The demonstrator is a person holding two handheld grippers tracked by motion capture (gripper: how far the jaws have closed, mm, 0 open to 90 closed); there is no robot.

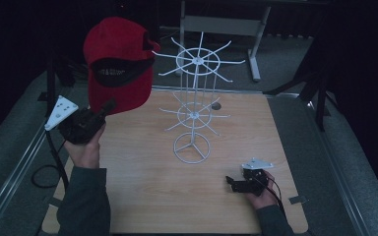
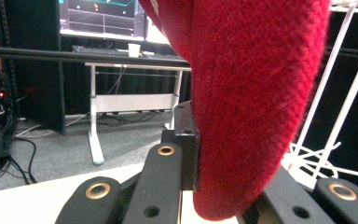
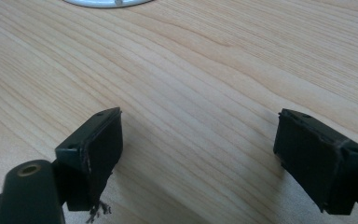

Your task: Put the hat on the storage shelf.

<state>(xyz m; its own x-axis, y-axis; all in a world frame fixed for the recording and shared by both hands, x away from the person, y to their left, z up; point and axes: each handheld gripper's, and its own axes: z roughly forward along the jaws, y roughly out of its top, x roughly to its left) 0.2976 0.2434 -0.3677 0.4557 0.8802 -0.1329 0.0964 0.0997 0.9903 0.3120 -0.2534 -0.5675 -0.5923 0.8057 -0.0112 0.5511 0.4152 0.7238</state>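
A red cap [image 1: 118, 64] with a black underside of the brim hangs in the air at the left, level with the top of the white wire rack [image 1: 193, 105]. My left gripper [image 1: 109, 106] is shut on the cap's lower edge, and in the left gripper view the red fabric [image 2: 256, 102] sits pinched between the jaws. The rack stands in the middle of the wooden table [image 1: 142, 196], with hooked arms on two tiers and a ring base. My right gripper [image 1: 232, 183] rests low at the table's front right, open, with bare wood [image 3: 196, 140] between its fingers.
The rack's ring base [image 3: 107, 2] lies just beyond the right gripper. A metal desk frame [image 1: 226, 24] stands behind the table, with dark surroundings. Cables trail from both grippers. A small metal bracket [image 1: 298, 200] sits at the table's front right edge.
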